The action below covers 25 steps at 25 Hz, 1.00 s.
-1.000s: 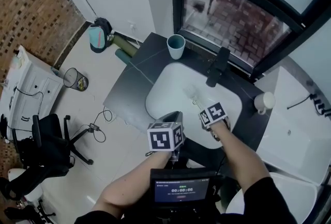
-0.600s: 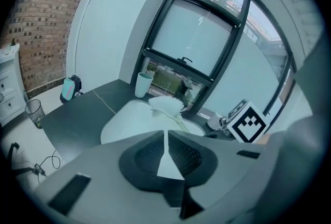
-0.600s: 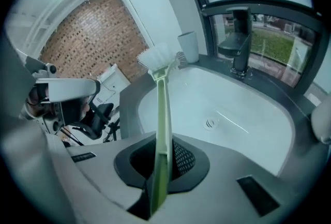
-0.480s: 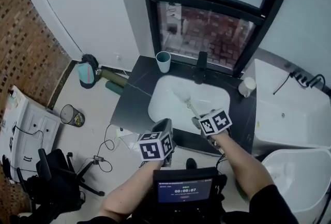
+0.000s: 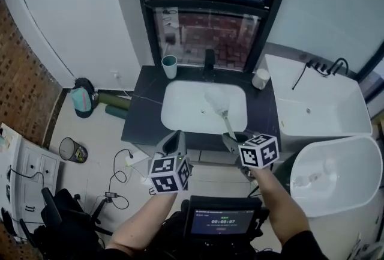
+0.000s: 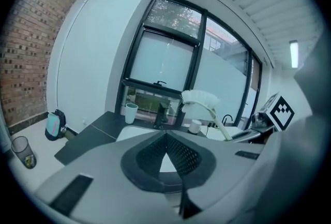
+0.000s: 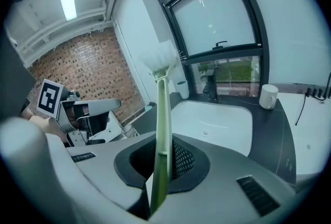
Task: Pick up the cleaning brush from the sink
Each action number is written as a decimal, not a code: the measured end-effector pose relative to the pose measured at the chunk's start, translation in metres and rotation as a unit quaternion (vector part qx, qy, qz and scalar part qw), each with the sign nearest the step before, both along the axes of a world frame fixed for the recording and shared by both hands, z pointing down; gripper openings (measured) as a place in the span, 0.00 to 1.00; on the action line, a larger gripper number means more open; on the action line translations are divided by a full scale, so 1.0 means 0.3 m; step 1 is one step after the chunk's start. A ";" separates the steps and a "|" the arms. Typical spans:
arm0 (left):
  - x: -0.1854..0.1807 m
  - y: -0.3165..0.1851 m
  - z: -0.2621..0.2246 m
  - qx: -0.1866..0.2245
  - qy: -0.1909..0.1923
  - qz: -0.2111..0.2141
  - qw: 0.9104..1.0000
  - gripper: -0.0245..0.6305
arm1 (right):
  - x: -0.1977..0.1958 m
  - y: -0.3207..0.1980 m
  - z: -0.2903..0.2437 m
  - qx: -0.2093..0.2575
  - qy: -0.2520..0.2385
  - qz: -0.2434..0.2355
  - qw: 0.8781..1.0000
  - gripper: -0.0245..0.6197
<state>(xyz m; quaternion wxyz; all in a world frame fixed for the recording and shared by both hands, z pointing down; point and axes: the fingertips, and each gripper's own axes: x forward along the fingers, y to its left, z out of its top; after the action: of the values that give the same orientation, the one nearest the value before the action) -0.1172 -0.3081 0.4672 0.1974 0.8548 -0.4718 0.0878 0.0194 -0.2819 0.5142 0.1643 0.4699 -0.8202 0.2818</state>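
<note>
My right gripper (image 5: 233, 140) (image 7: 161, 158) is shut on the pale green handle of the cleaning brush (image 5: 227, 122) (image 7: 162, 124). The brush's white bristle head (image 7: 163, 56) points up and forward, held in the air in front of the white sink (image 5: 175, 116). From the left gripper view the brush (image 6: 200, 99) shows at the right, above the basin. My left gripper (image 5: 176, 143) (image 6: 166, 137) hangs to the left of the right one, in front of the counter's edge, with its jaws together and nothing between them.
A black faucet (image 5: 209, 65) stands behind the basin, a teal cup (image 5: 169, 66) at the counter's back left, a white mug (image 5: 260, 79) at its back right. White tubs (image 5: 318, 102) sit to the right. A waste bin (image 5: 73, 151) and cables lie on the floor to the left.
Both grippers rose and drew back from the sink. The brush came up out of the basin in the right gripper. The head view tipped up to show the whole window.
</note>
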 end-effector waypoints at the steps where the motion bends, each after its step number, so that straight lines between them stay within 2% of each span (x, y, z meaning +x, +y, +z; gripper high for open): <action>1: 0.020 0.051 -0.016 0.004 0.007 0.006 1.000 0.05 | 0.021 0.057 -0.030 0.014 -0.006 0.008 1.000 0.04; 6: 0.161 0.353 -0.086 0.049 0.020 0.021 0.998 0.05 | 0.191 0.374 -0.162 0.078 -0.017 0.040 0.996 0.04; 10: 0.157 0.642 -0.153 0.086 0.028 0.047 0.995 0.05 | 0.184 0.672 -0.278 0.132 -0.009 0.057 0.990 0.04; 13: 0.170 0.790 -0.218 0.121 0.034 0.070 0.990 0.05 | 0.185 0.802 -0.360 0.170 -0.012 0.068 0.983 0.04; 16: 0.181 0.892 -0.265 0.143 0.029 0.090 0.985 0.05 | 0.198 0.897 -0.414 0.205 -0.011 0.083 0.975 0.04; 22: 0.119 1.019 -0.330 0.147 0.052 0.158 0.975 0.05 | 0.206 1.034 -0.488 0.264 -0.003 0.142 0.954 0.04; 25: 0.083 1.049 -0.352 0.146 0.058 0.180 0.971 0.05 | 0.194 1.085 -0.494 0.279 0.021 0.149 0.948 0.04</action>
<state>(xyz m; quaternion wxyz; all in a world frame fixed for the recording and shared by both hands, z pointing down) -0.0923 0.0067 0.3615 0.0789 0.9490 -0.3053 0.0022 0.0777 0.0436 0.3660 -0.0002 0.6199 -0.7828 0.0532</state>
